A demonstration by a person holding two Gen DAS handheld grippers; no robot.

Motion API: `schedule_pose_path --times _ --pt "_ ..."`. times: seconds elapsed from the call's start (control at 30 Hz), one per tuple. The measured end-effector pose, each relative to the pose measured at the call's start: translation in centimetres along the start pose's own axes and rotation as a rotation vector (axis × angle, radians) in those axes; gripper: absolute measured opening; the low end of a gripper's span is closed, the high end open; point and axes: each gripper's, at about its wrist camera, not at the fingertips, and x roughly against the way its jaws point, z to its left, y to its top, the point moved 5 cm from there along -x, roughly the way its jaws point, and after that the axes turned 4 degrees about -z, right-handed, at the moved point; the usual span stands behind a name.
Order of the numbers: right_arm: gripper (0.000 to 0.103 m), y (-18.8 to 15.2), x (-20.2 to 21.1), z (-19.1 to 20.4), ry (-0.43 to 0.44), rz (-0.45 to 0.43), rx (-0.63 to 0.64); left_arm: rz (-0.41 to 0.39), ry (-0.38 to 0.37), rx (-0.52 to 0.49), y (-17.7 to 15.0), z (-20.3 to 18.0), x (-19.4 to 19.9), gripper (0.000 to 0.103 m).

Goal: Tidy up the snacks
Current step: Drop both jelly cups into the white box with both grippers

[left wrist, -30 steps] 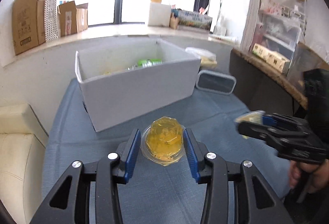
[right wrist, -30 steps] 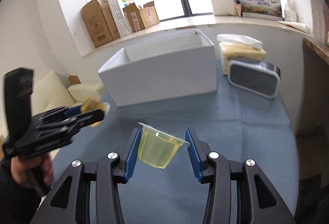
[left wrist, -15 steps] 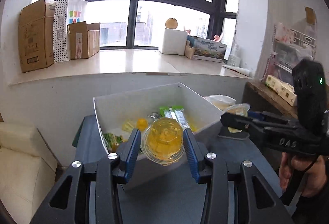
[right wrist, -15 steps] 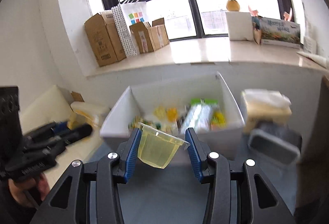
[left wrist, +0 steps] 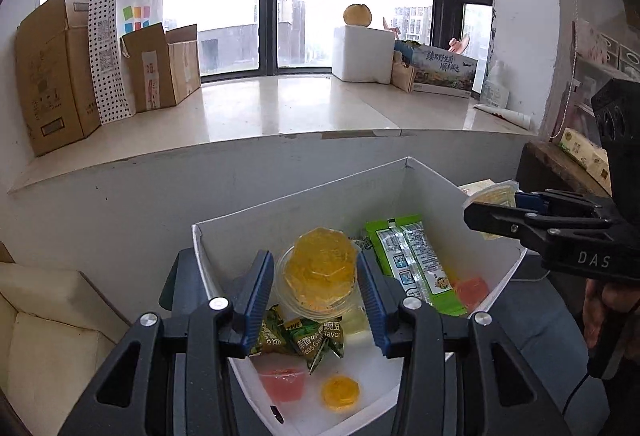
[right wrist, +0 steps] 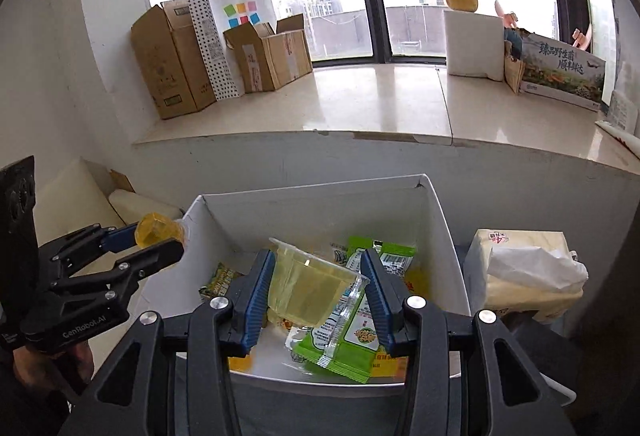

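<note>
a pale stone window ledge (left wrist: 280, 111) runs across the room under dark-framed windows, carrying brown cardboard boxes (left wrist: 52, 75), a dotted paper bag (left wrist: 124, 35), a white foam block (left wrist: 362, 53) with a round fruit (left wrist: 357, 14) on top, and a printed carton (left wrist: 444, 69). below the ledge a white wall drops to a blue-grey cloth surface (left wrist: 532, 320), where an open white box (left wrist: 320, 195) stands. a cream cushion (left wrist: 52, 328) lies to the left of the box; a tissue pack (right wrist: 524, 276) sits just beside the box's right wall. the left gripper (left wrist: 316, 282) hangs above the near left part of the box, its blue-padded jaws pinching an orange jelly cup (left wrist: 320, 272) tipped toward the camera. the right gripper (right wrist: 316, 288) hangs above the box's near edge, its jaws pinching a pale yellow jelly cup (right wrist: 308, 288) by its sides, the film lid tilted. inside the box lie green snack packets (left wrist: 412, 260), small green pea packets (left wrist: 308, 340), pink jelly cups (left wrist: 282, 384) and a small orange jelly cup (left wrist: 340, 392). the box walls rise on all sides of the contents; its top is open. part of the white box floor (left wrist: 372, 368) near the front is bare. each gripper shows at the edge of the other's view, apart from one another.
</note>
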Motion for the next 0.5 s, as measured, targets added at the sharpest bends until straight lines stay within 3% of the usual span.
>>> schedule_pose_path --times 0.07,0.13,0.17,0.2,0.23,0.5 --pt "0.049 -0.5 -0.7 -0.6 0.0 0.015 -0.01 0.018 0.005 -0.003 -0.5 -0.3 -0.8 0.048" --pt "0.051 -1.0 -1.1 -1.3 -0.019 0.038 -0.017 0.033 -0.002 0.002 -0.9 -0.6 -1.4 0.062" --pt "0.067 -1.2 -1.3 -1.6 -0.022 0.05 -0.022 0.043 -0.003 0.011 -1.1 -0.7 -1.7 0.088" --pt "0.094 -1.4 -1.2 -1.9 -0.02 0.044 -0.027 0.041 -0.002 0.019 -1.3 -0.8 -1.8 0.103" --pt "0.102 -1.4 -1.0 -2.2 -0.014 0.032 -0.031 0.021 -0.008 0.022 -1.4 -0.9 -1.6 0.103" --pt "0.103 -2.1 -0.2 -3.1 -0.04 0.039 -0.045 0.05 0.001 0.024 -2.3 -1.5 -1.9 0.103"
